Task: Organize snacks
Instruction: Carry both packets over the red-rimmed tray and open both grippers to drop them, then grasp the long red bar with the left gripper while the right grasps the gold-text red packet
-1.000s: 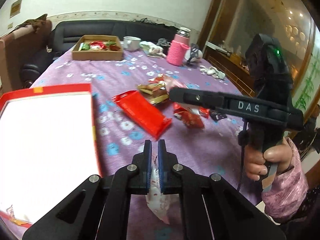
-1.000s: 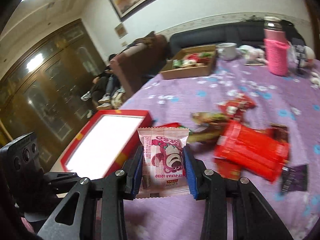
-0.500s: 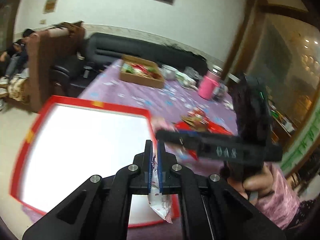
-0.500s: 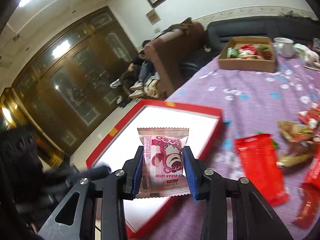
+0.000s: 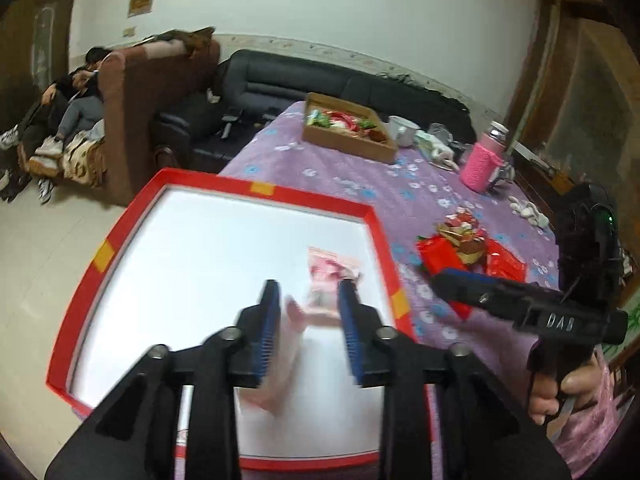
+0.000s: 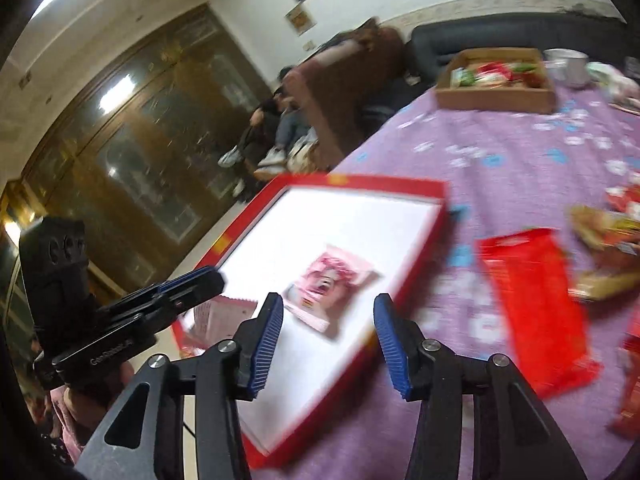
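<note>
A red-rimmed box [image 5: 248,189] [image 6: 380,182] with a white inside lies at the near left corner of the table. My left gripper [image 5: 308,320] [image 6: 212,279] hangs over it with its jaws opening. A pale pink packet [image 5: 286,364] [image 6: 222,315], blurred, is slipping down between the parted pads. My right gripper [image 6: 330,340] [image 5: 440,280] is also over the box, jaws opening, with nothing touching its pads. The pink cartoon-print packet [image 6: 332,284] [image 5: 330,276] lies loose on the white floor of the box just beyond its fingertips.
A heap of red and gold snack packets [image 5: 468,244] [image 6: 536,308] lies on the purple flowered cloth to the right of the box. Far back stand a brown cardboard tray of snacks [image 5: 348,130] [image 6: 496,98], a white mug [image 5: 402,130] and a pink bottle [image 5: 480,162]. People sit on a sofa at left.
Both grippers swung left from the snack heap to over the red box. Both jaws have parted; the cartoon packet dropped into the box and the left packet is falling free.
</note>
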`<state>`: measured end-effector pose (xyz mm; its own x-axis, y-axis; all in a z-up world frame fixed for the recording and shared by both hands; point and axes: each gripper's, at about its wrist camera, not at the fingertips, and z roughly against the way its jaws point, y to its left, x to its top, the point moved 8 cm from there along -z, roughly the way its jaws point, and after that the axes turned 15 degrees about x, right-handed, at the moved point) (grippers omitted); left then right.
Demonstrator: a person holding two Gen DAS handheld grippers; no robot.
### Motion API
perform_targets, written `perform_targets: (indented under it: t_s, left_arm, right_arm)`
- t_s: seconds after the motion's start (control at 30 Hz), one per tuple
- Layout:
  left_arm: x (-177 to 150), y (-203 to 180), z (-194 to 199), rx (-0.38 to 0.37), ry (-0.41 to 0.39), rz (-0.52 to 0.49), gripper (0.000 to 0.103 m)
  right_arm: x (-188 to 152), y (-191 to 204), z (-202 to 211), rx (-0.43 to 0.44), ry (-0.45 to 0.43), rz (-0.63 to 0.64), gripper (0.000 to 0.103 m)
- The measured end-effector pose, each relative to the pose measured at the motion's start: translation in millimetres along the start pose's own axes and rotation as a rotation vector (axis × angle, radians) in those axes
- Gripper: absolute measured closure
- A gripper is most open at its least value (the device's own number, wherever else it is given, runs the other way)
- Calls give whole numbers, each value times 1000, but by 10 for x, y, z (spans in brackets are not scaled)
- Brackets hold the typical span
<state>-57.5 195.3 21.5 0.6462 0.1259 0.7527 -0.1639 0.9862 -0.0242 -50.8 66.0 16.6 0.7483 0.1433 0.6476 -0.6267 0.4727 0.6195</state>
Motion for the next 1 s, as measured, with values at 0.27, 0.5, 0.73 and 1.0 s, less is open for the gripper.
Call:
perform_targets:
  t_s: [0.27, 0.5, 0.73, 1.0]
  left_arm:
    - [-63, -692, 60, -92, -4, -130, 46]
    - [45, -1167, -139, -65, 45, -183, 28]
    - [-4, -1410, -693, -13, 271, -63, 28]
    - [-5, -1747, -1000, 39, 294, -32, 28]
  right_arm:
    - [-212, -751, 1279, -223, -173, -109, 40]
    - [-425, -1105, 1648, -380, -151, -154, 38]
    - [-474, -1272, 1435, -404, -99, -180, 38]
    - [-497, -1317, 1308, -396, -76, -173, 48]
